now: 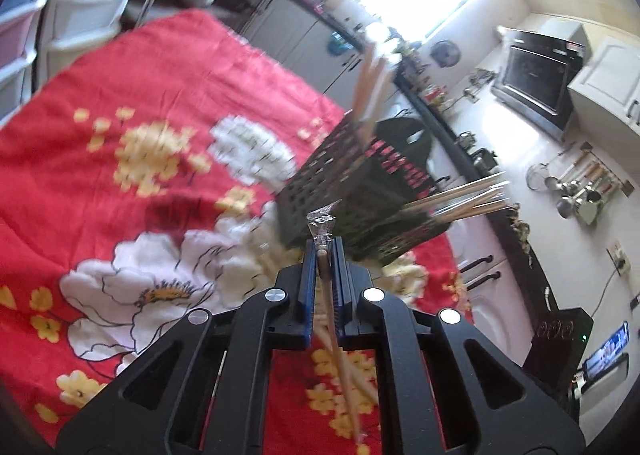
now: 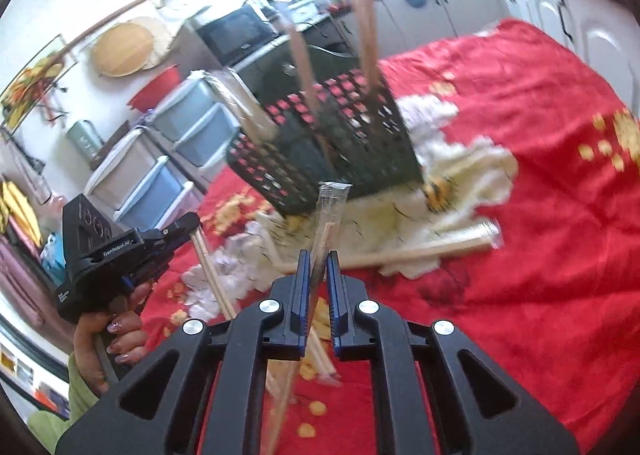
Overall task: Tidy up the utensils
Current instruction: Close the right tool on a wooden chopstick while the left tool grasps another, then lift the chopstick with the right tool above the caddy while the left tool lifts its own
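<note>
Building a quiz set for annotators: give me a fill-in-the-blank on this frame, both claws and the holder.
1. The left claw is shut on a plastic-wrapped pair of ____.
2. The black perforated holder stands on a floral cloth whose main colour is ____.
3. The right claw is ____ on its own wrapped chopsticks.
4. More wrapped chopsticks lie loose on the cloth, ____ the holder.

Missing words: chopsticks; red; shut; outside

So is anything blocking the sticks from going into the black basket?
Nothing visible does. The right tool holds plastic-wrapped wooden chopsticks just before the black perforated plastic basket, whose open top already holds a few sticks.
</note>
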